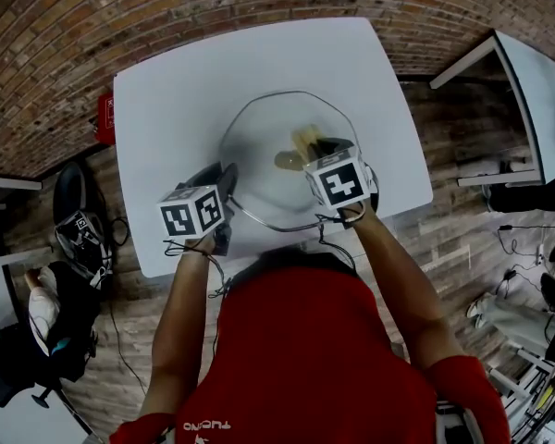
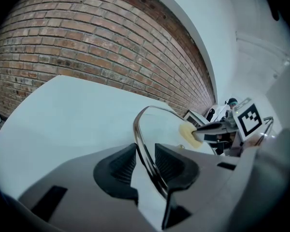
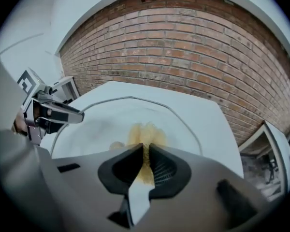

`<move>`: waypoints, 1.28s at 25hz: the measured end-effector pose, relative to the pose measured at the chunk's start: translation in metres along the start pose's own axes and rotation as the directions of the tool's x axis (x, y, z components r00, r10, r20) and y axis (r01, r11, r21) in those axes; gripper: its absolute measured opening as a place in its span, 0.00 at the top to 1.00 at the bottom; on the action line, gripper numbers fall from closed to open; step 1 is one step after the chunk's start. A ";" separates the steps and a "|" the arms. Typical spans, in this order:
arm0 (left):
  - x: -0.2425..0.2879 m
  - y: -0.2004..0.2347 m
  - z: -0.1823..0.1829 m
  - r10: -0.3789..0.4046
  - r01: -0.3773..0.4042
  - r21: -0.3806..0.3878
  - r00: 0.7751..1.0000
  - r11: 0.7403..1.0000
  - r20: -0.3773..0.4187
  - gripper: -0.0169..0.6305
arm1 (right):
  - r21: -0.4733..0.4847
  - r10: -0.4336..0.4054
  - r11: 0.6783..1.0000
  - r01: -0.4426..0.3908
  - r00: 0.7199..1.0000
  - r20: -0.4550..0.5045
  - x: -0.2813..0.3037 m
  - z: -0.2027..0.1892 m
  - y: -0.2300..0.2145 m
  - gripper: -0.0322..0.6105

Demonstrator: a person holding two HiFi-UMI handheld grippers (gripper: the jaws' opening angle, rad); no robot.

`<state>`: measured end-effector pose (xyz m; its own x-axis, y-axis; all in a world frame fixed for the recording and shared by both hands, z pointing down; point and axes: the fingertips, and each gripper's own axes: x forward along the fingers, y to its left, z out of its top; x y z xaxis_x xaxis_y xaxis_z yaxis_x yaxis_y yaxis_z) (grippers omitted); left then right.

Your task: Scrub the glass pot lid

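Got my left claw (image 2: 146,162) clamped on the rim of the glass lid (image 1: 264,160) over the white worktop (image 1: 166,128). My right claw (image 3: 145,163) is pinching a yellow sponge (image 3: 144,129) against the glass.

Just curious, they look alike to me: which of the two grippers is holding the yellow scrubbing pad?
The right gripper: its fingers pinch the yellow pad. The left gripper clamps the rim of the glass lid instead.
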<state>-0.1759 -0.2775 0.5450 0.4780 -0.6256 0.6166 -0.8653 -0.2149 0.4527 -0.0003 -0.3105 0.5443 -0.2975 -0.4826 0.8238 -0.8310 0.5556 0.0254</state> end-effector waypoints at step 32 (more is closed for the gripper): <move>0.000 -0.002 -0.002 0.018 -0.018 -0.026 1.000 1.000 0.006 0.78 | -0.076 0.221 0.971 -0.228 0.971 -0.090 -0.056 -0.060 0.083 0.87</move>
<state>-0.1739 -0.2750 0.5452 0.4612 -0.6342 0.6206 -0.8696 -0.1842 0.4581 -0.0250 -0.1968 0.5344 -0.4306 -0.2849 0.8564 -0.7028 0.7012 -0.1200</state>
